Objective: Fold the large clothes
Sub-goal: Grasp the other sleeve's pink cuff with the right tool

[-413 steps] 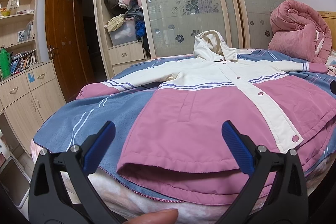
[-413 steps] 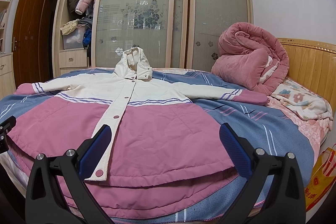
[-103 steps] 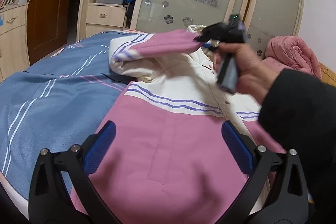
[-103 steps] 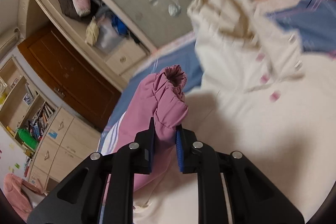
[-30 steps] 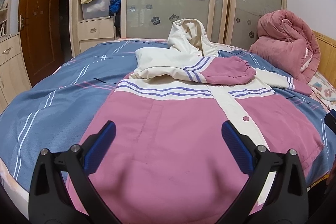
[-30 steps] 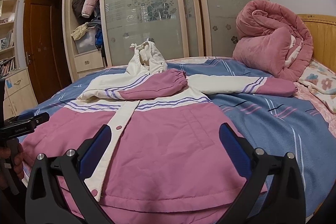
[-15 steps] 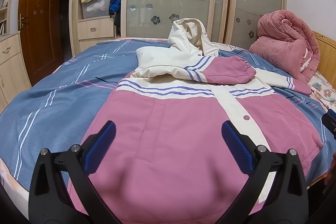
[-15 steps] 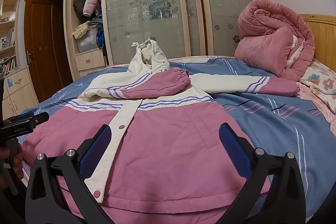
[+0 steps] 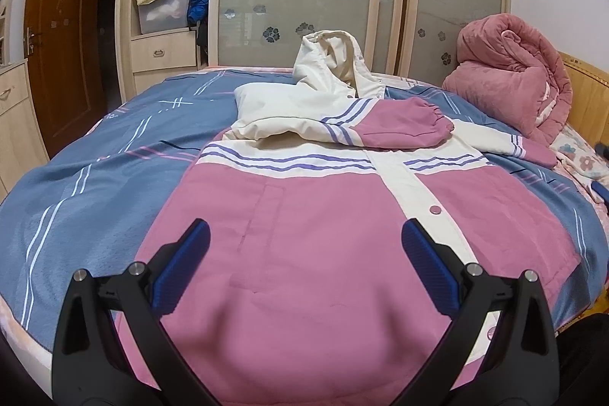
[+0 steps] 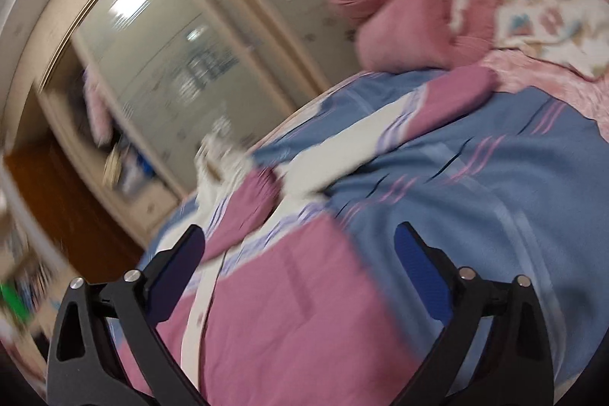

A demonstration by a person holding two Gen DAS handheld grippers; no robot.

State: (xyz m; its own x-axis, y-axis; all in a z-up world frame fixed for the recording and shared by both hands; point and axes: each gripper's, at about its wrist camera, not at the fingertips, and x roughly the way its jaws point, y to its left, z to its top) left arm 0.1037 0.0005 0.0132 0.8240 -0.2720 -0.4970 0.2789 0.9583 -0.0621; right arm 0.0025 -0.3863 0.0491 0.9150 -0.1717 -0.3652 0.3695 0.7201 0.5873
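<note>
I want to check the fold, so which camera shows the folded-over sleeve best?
The left wrist view: the folded sleeve lies sharp and whole across the jacket's chest, cuff pointing right. The right wrist view is tilted and motion-blurred, showing that sleeve only as a pink smear.

Left gripper (image 9: 304, 267): level, jaws spread wide, blue pads (image 9: 179, 271) facing each other, nothing between them. Right gripper (image 10: 298, 263): rolled sharply to one side, view motion-blurred, jaws likewise wide apart, blue pads (image 10: 422, 271) bare, nothing held.
</note>
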